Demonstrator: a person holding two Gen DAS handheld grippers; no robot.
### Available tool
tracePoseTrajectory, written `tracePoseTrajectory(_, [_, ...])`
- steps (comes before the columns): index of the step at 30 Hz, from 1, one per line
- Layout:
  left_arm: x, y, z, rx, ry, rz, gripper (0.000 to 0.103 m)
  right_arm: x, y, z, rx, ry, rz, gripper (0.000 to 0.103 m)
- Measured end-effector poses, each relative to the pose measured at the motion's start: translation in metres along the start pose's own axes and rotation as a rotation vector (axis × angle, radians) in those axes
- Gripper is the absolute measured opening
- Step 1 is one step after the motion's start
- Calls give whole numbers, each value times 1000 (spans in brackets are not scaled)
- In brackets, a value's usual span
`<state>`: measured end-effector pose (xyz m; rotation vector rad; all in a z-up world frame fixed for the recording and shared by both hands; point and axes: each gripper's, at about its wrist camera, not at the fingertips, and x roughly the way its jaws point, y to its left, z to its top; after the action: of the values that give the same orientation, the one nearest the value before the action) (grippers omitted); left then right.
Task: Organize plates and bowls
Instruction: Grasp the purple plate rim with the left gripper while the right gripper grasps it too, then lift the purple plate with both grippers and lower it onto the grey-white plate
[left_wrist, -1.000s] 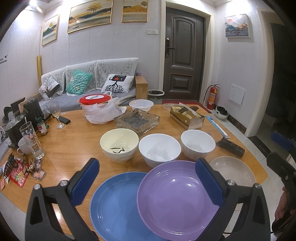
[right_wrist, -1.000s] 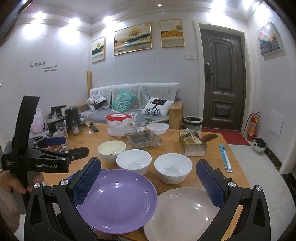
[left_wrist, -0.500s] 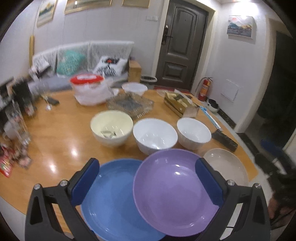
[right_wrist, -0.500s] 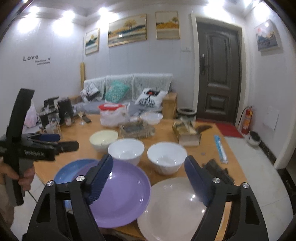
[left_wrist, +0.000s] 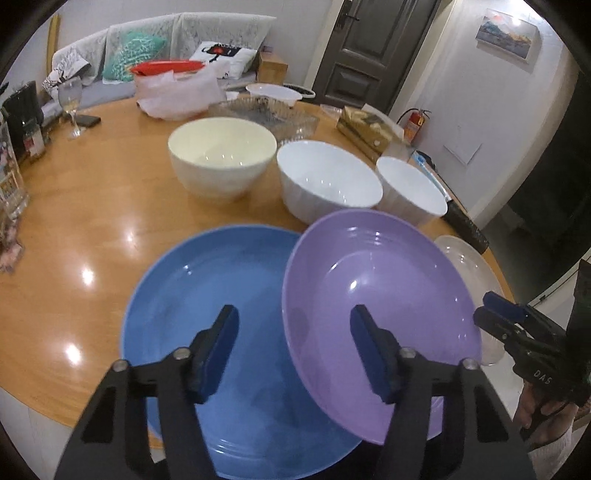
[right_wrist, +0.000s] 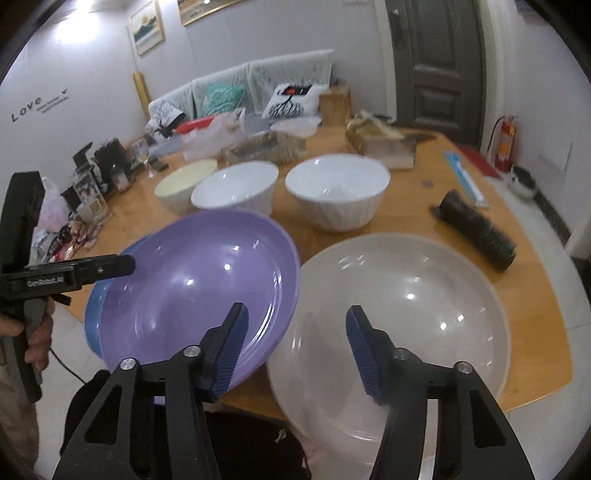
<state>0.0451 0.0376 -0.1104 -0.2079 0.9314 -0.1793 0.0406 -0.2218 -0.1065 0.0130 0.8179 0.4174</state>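
Blue rubber pads are lining both claws, and each pair is standing apart with nothing between them. The left gripper (left_wrist: 291, 350) is hovering over the seam where the purple plate (left_wrist: 380, 317) is overlapping the blue plate (left_wrist: 207, 314), its rim resting on the blue one's right side. The right gripper (right_wrist: 295, 343) is hanging above the gap between the purple plate (right_wrist: 192, 288) and the pale pink plate (right_wrist: 406, 317); those two are lying edge to edge, whether touching I cannot tell. Both the blue plate and the pale pink plate are jutting past the near edge of the wooden table (left_wrist: 92, 221).

Behind the plates, three bowls are sitting in a row: a cream bowl (left_wrist: 221, 155) on the left, a white bowl (left_wrist: 328, 184) in the middle, and a second, ribbed white bowl (right_wrist: 338, 192) on the right.

Farther back, a glass tray (left_wrist: 266, 116), a tissue box (right_wrist: 380, 142), a dark roll (right_wrist: 476, 232) and a wine glass (left_wrist: 70, 103) are standing on the table. A sofa with cushions (right_wrist: 243, 96) is sitting against the far wall.
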Motion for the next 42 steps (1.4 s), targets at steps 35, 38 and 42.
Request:
tracePoseTrajectory(35, [15,-95,22,185,28,-37,14,-39,-53,-14,114,-61,-65,20])
tracePoseTrajectory(38, [28,-125,24,242,47,-56,15,-47,-73,-19,148,-64,-112,20])
tracePoseTrajectory(42, [44,-159,24,315,77,-64,16,-53,-100,-29,191,-54,-164,20])
